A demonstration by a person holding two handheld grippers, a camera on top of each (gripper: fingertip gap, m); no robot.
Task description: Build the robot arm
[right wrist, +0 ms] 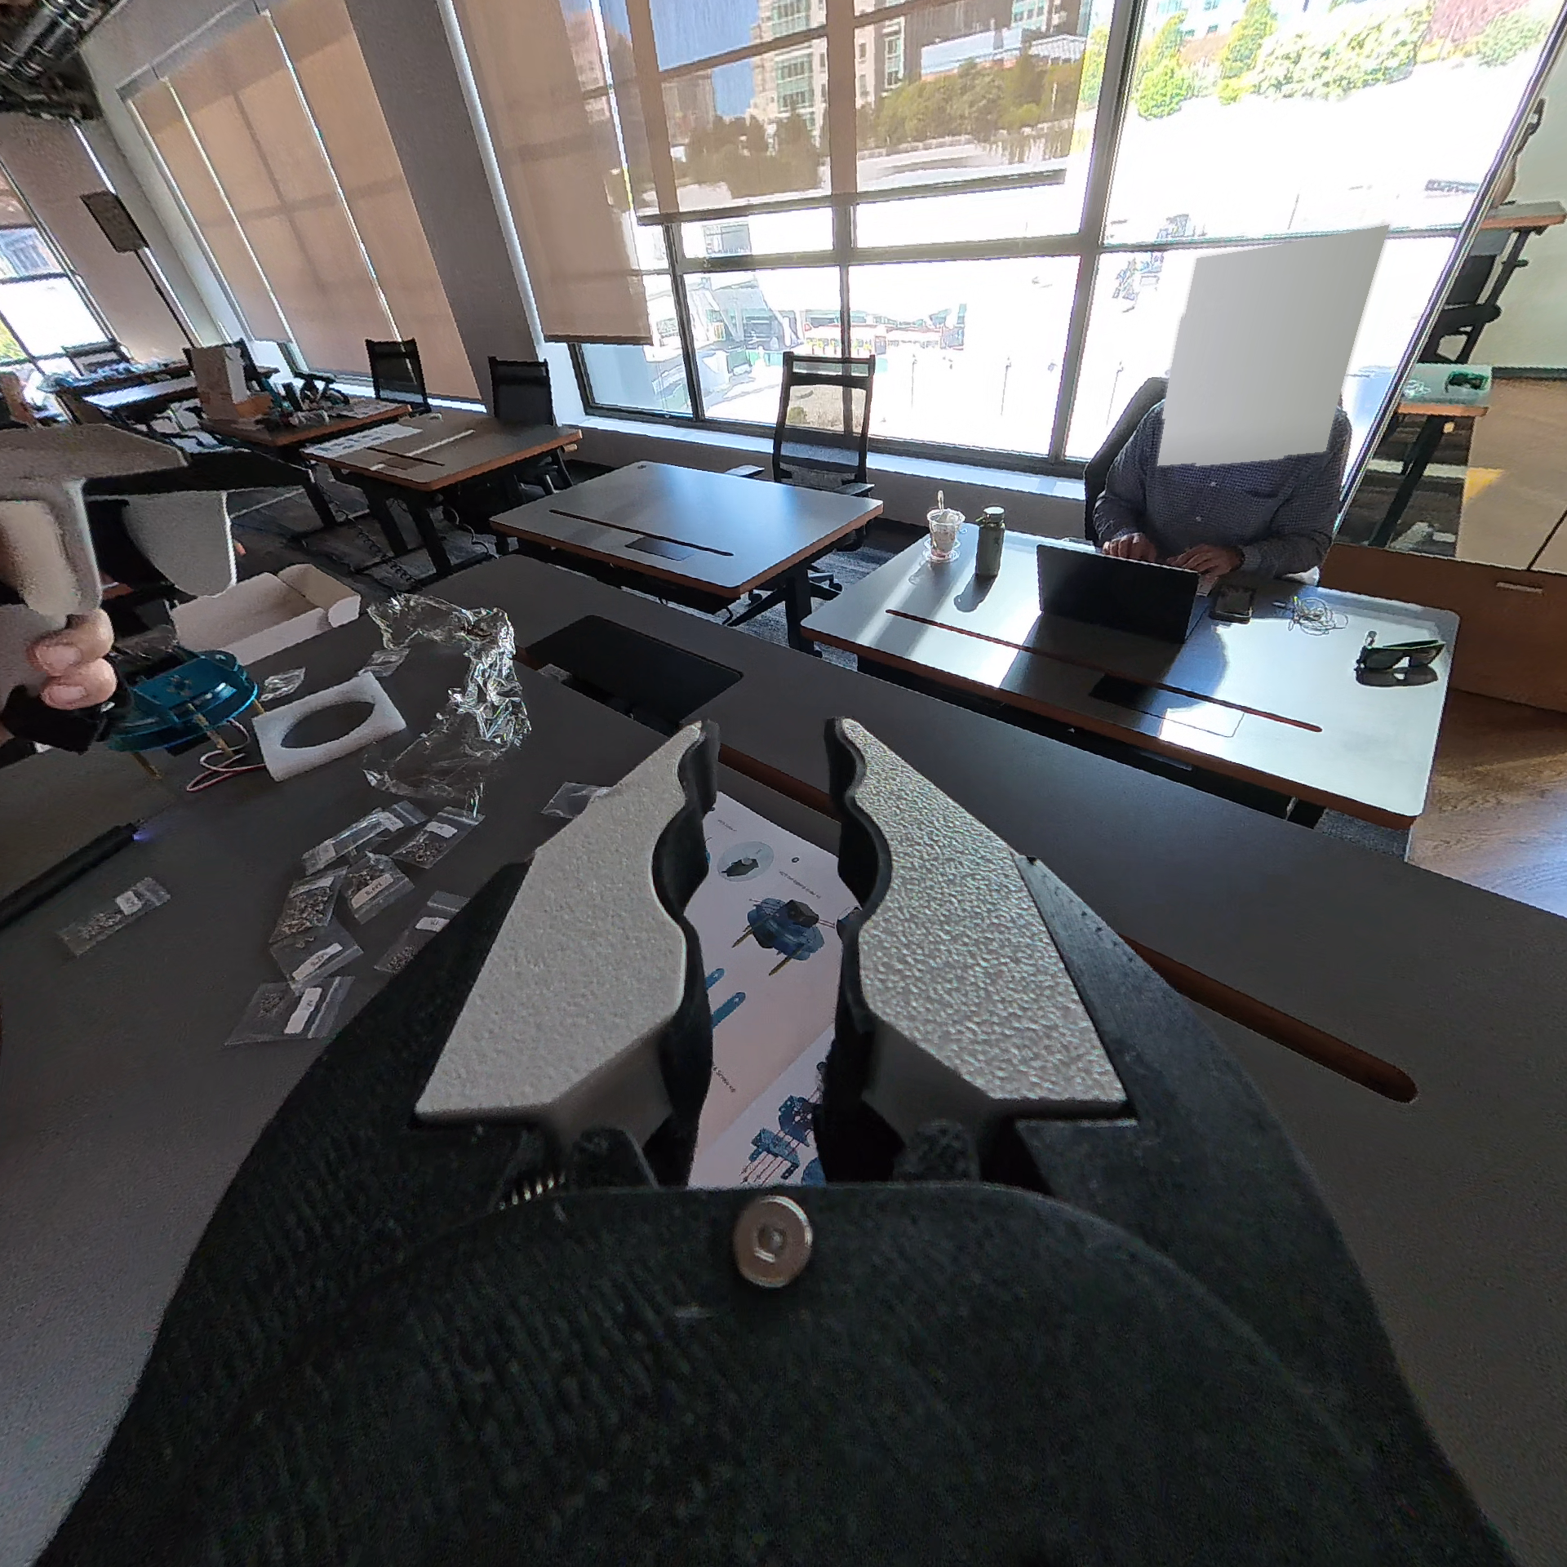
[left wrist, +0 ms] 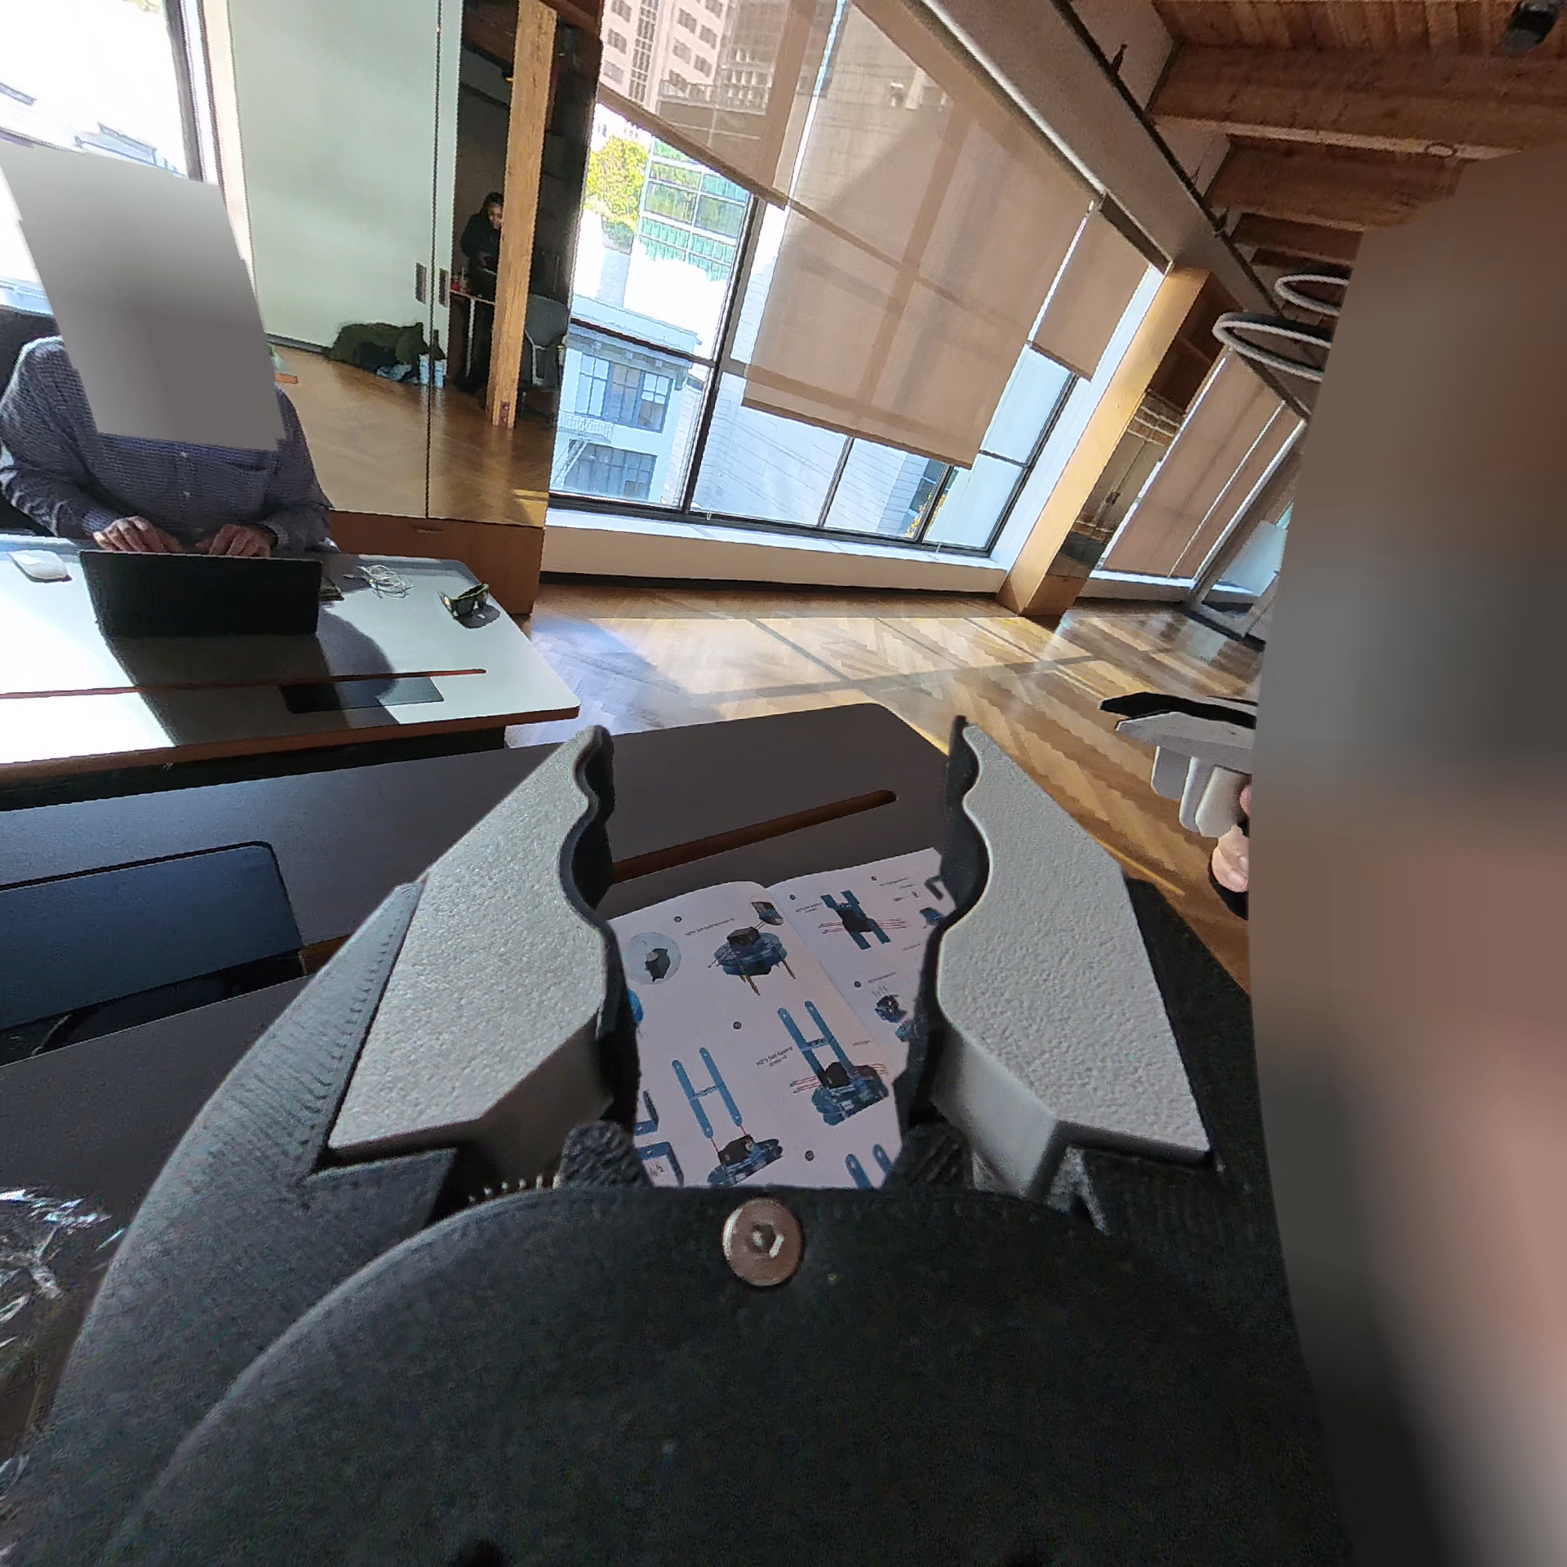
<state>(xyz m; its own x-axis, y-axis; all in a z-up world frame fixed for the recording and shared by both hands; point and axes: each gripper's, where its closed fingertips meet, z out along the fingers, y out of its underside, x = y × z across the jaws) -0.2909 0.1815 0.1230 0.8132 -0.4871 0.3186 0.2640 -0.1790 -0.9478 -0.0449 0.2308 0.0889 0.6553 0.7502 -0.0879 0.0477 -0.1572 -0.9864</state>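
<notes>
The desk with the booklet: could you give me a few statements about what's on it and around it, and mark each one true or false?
1. An open instruction booklet lies on the dark desk. True.
2. The right gripper clamps a bag of screws. False: its fingers stand apart over the booklet, holding nothing.
3. The small parts bags lie left of the booklet. True.
4. The left gripper is shut. False: its fingers are spread wide, the booklet showing between them.
5. A person types at a laptop on the next desk. True.
</notes>
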